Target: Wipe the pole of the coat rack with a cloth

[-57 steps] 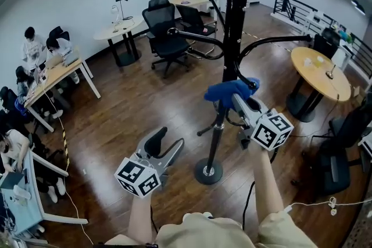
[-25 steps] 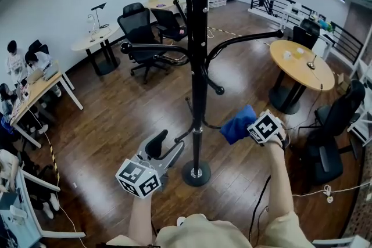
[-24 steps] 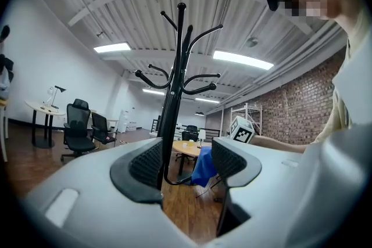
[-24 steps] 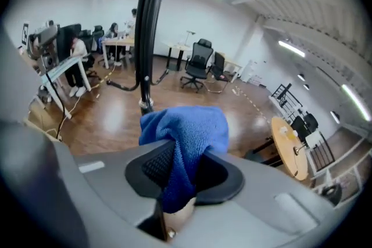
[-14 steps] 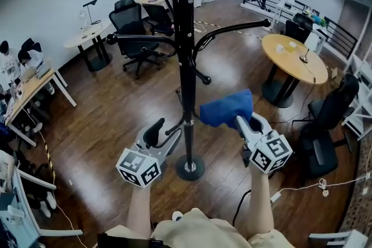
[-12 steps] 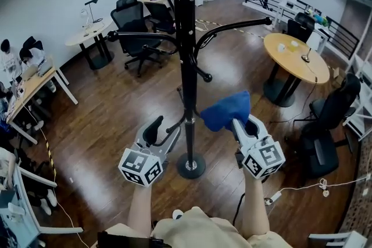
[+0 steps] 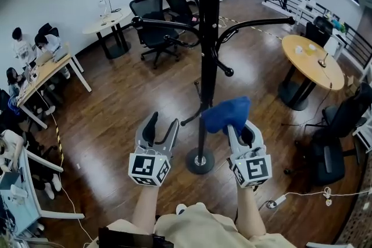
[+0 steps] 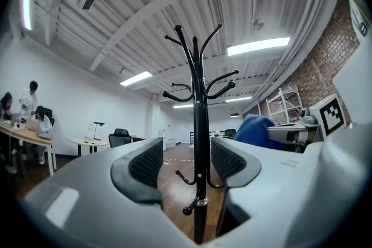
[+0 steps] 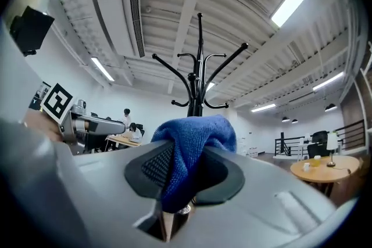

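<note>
**Head view: cloth held at the lower pole**

Head view shows the right claw [image 7: 237, 128] clenched on a blue cloth [image 7: 228, 111]. The right gripper view confirms this, with the fabric bunched between the jaws. The cloth sits against the right side of the coat rack pole [image 7: 207, 55], low down and above the round base [image 7: 200, 161]. It appears to touch the pole, though contact is not certain. The left claw [image 7: 161, 128] is released, jaws apart and gripping nothing, just left of the pole.
</note>
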### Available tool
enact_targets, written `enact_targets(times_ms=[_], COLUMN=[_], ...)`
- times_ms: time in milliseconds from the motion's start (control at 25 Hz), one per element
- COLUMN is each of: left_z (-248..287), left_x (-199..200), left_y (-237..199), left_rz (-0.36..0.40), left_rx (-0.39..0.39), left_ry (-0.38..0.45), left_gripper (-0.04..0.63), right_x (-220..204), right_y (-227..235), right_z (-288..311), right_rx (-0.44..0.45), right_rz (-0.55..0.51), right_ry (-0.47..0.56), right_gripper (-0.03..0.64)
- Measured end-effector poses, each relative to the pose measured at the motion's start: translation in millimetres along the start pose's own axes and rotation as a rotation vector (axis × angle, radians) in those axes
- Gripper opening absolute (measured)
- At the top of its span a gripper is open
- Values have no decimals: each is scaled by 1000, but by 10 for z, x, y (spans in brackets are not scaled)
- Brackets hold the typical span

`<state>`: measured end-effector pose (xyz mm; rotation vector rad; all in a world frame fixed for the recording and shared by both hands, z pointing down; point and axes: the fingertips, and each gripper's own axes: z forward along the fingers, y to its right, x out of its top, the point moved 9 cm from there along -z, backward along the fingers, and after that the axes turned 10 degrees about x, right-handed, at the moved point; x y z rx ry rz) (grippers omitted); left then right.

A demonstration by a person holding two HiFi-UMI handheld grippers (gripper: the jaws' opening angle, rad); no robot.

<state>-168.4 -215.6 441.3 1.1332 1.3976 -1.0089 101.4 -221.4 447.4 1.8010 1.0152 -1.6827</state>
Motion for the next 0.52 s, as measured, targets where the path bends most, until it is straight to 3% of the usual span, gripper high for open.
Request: enact_targets(times_ms=[520], left_z=[-186], left_x=[24], left_y=[-197], left_rz=[25], left_rx=[-5], left_ry=[53], left_gripper=[238], right_x=[-11], right_y=[-254], right_z=[190], right_rx=[63], right_rz=[18], right_ry=[4], right_gripper=[83])
